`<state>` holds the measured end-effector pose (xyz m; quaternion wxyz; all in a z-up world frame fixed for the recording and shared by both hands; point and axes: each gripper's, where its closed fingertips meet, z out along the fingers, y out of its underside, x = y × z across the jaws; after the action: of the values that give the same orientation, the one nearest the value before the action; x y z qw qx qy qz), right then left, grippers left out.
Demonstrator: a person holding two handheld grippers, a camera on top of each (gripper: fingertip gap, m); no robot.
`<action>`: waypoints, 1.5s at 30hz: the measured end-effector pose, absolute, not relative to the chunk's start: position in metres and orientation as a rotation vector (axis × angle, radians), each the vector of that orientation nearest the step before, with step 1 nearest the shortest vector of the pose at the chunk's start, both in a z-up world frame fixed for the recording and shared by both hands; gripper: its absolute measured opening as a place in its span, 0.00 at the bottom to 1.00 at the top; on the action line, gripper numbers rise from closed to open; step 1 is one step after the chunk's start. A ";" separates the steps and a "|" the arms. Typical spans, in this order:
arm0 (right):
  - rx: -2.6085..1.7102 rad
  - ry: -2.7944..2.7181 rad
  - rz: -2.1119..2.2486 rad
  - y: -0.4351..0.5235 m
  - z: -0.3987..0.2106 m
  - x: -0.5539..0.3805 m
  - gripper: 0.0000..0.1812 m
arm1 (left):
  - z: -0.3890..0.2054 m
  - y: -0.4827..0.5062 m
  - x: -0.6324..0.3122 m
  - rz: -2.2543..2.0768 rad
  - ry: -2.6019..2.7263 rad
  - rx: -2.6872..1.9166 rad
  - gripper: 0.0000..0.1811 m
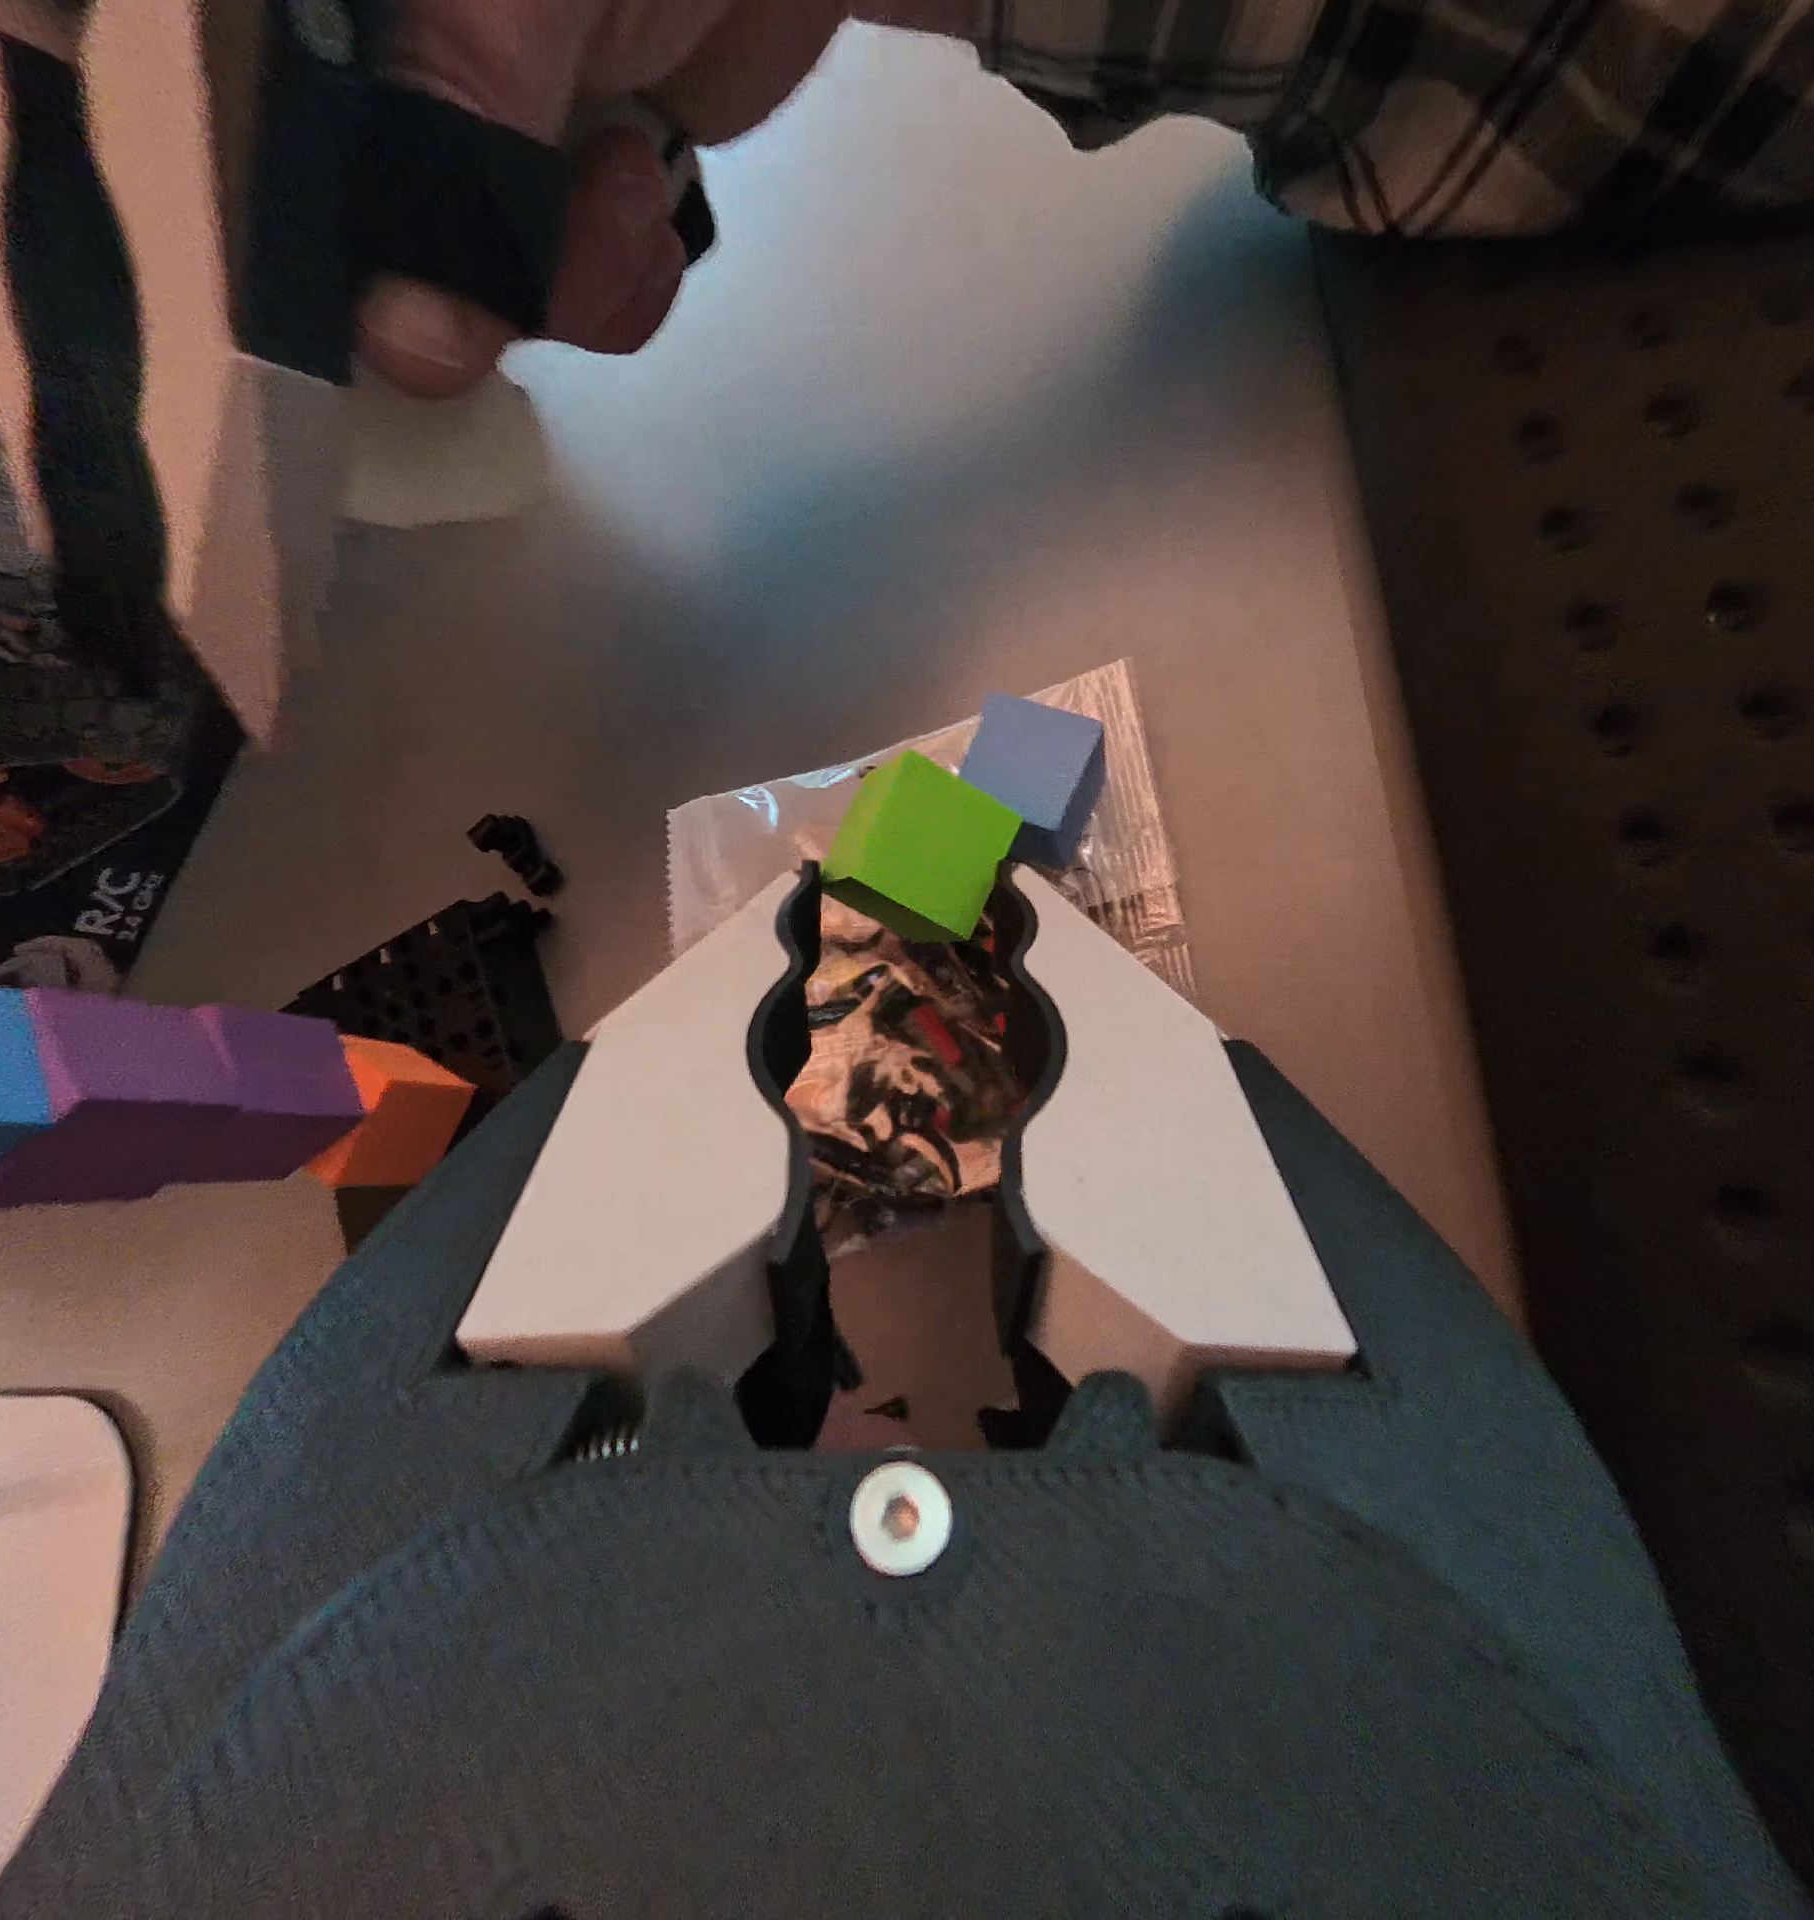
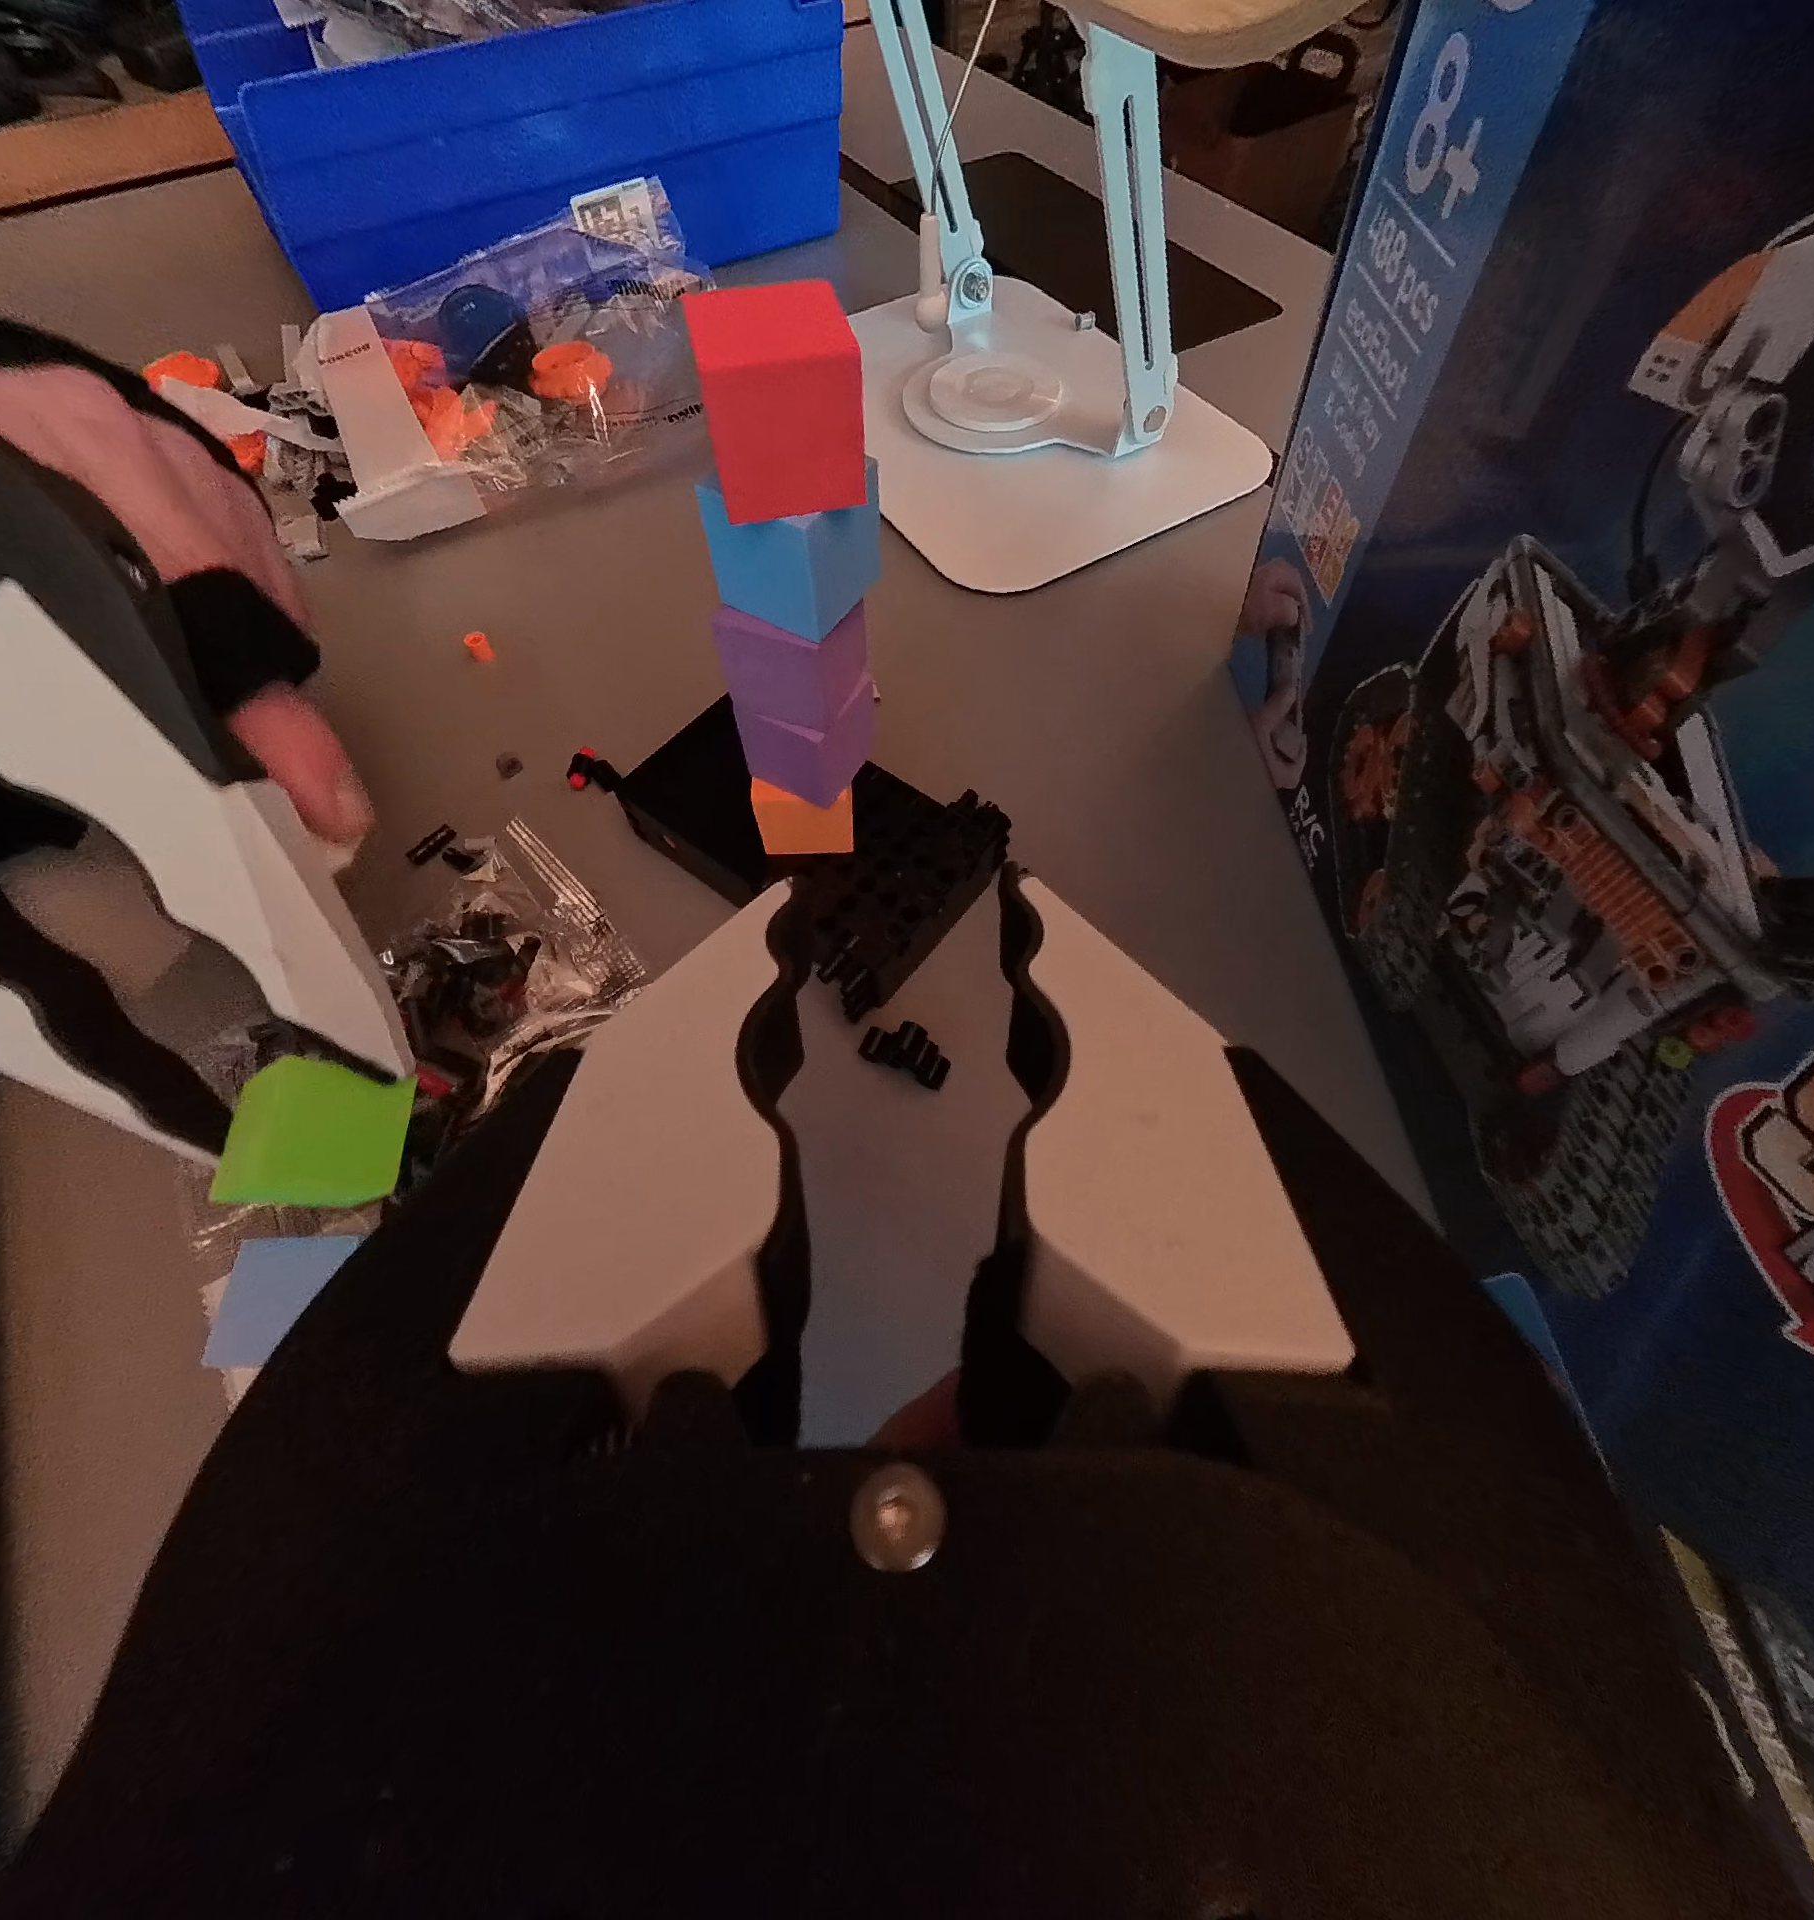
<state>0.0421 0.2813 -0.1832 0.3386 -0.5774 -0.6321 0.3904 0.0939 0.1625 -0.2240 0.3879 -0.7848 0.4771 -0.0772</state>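
My left tongs (image 1: 908,894) grip the green cube (image 1: 918,847) at their tips, the fingers closed against its sides and the cube tilted; it hangs above a clear bag (image 1: 1131,873) of small parts lying on the table (image 1: 882,468); a pale blue cube (image 1: 1038,774) sits on that bag just behind the green one. My right tongs (image 2: 898,914) stand partly open with nothing between the fingers; below their tips lie a black plate (image 2: 903,873) and a loose black piece (image 2: 903,1055). On the plate's far end stands a stack: orange cube (image 2: 801,819), two purple cubes (image 2: 799,696), blue cube (image 2: 794,566), red cube (image 2: 778,400) on top, each slightly askew. Right of the stack stands a toy box (image 2: 1609,831), upright; behind, a white lamp base (image 2: 1069,488), a bag of orange parts (image 2: 529,353) and a blue bin (image 2: 529,135). In the right view my left hand (image 2: 155,540) shows at the left edge.
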 end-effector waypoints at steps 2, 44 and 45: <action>-1.500 -1.652 1.016 0.280 -0.184 0.042 0.20 | -0.210 0.167 0.088 -0.196 1.166 -1.980 0.18; -1.503 -1.650 1.032 0.281 -0.185 0.042 0.20 | -0.108 0.251 -0.015 -0.490 0.489 -2.286 0.19; -1.503 -1.650 1.031 0.281 -0.185 0.042 0.20 | -0.107 0.251 -0.016 -0.487 0.487 -2.280 0.21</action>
<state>0.0423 0.2807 -0.1849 0.3350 -0.5760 -0.6322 0.3953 -0.0158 0.2512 -0.1071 0.3709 -0.8890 0.1897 -0.1899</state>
